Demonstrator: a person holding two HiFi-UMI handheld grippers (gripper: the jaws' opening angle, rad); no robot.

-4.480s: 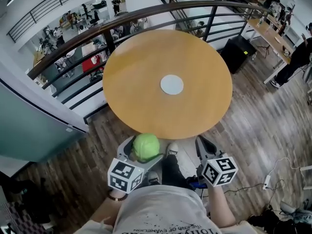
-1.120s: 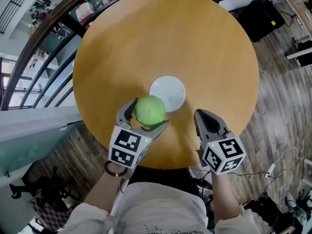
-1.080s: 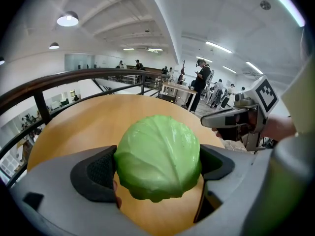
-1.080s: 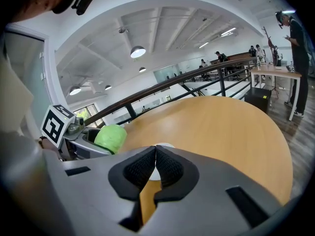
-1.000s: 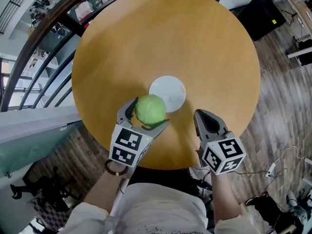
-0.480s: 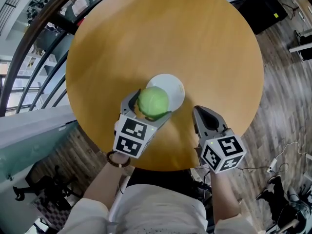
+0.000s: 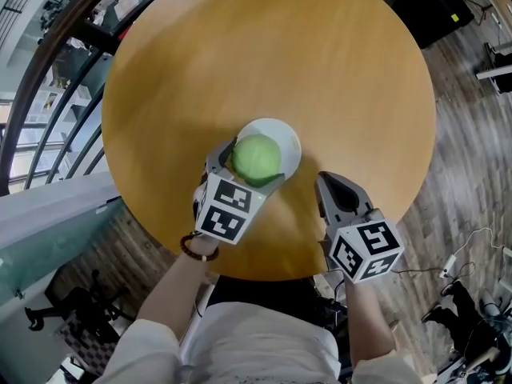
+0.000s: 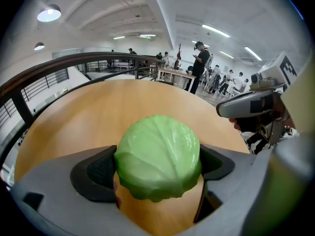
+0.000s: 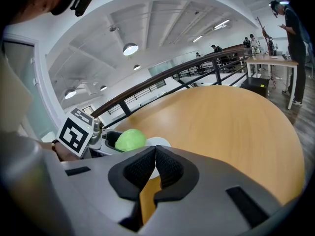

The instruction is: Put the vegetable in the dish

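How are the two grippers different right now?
The left gripper holds the cabbage; the right gripper is shut and empty. The left gripper is at the dish; the right gripper is off to the side, nearer the edge of the table. Both are grey.

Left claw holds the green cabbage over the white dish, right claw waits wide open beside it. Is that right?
No: the right claw is shut, jaws pressed together on nothing, as the right gripper view shows. The left claw does hold the cabbage over the white dish.
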